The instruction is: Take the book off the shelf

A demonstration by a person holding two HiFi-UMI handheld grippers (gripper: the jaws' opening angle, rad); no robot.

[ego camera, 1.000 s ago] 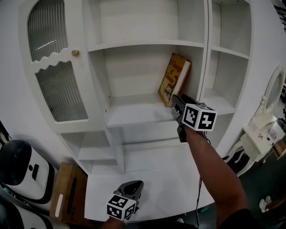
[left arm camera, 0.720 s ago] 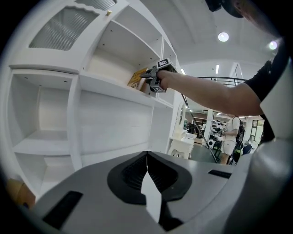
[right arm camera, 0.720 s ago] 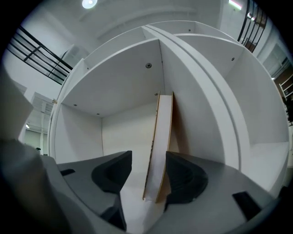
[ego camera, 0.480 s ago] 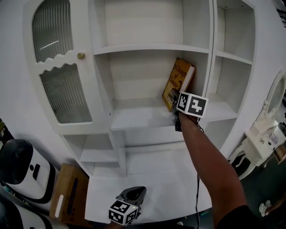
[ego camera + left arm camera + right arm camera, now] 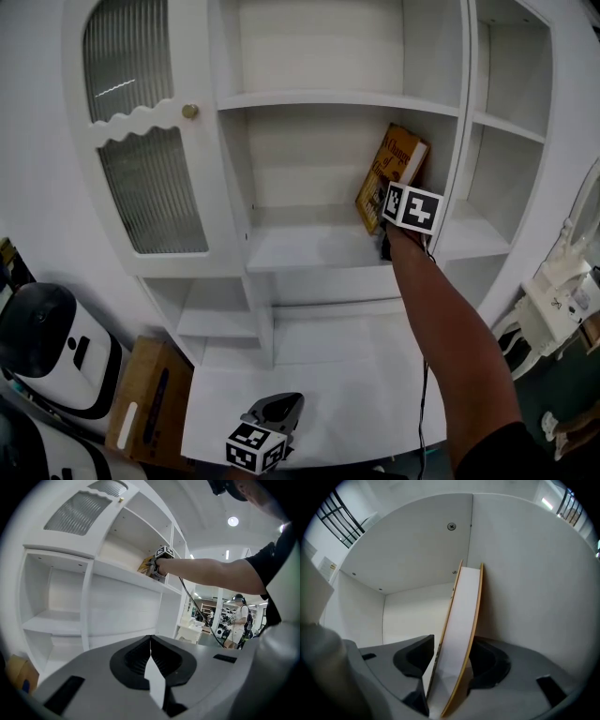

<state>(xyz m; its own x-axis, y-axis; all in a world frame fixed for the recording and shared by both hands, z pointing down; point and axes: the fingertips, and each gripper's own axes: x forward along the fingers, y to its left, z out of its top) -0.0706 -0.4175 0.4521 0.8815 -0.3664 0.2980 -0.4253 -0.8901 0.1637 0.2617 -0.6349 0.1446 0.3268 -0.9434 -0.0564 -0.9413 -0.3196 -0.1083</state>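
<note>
We face a tall white shelf unit [image 5: 319,97] that fills most of the head view, its left side closed by a door [image 5: 150,187] with ribbed glass panes under a scalloped rail. Below the open compartments a white desk [image 5: 328,375] runs forward toward us. Our right arm [image 5: 450,319] stretches over the desk and up to the middle shelf [image 5: 309,248]. Off to the left, beside the unit, stands a rounded white machine with a black face [image 5: 47,347], and next to it a brown box [image 5: 155,403]. The book [image 5: 394,169], yellow-covered, stands at the right end of the middle shelf, tilted so that its top leans against the compartment's right wall. Our right tongs [image 5: 386,220] are at its lower corner; in the right gripper view the book rises between the two jaws, page edge toward the camera, and the jaws lie against both covers, clamped on it. Our left tongs [image 5: 281,405] hang low over the desk's front edge, well apart from the shelf, jaws pressed together with nothing between them. A small brass knob [image 5: 190,112] sits on the door's right stile.
</note>
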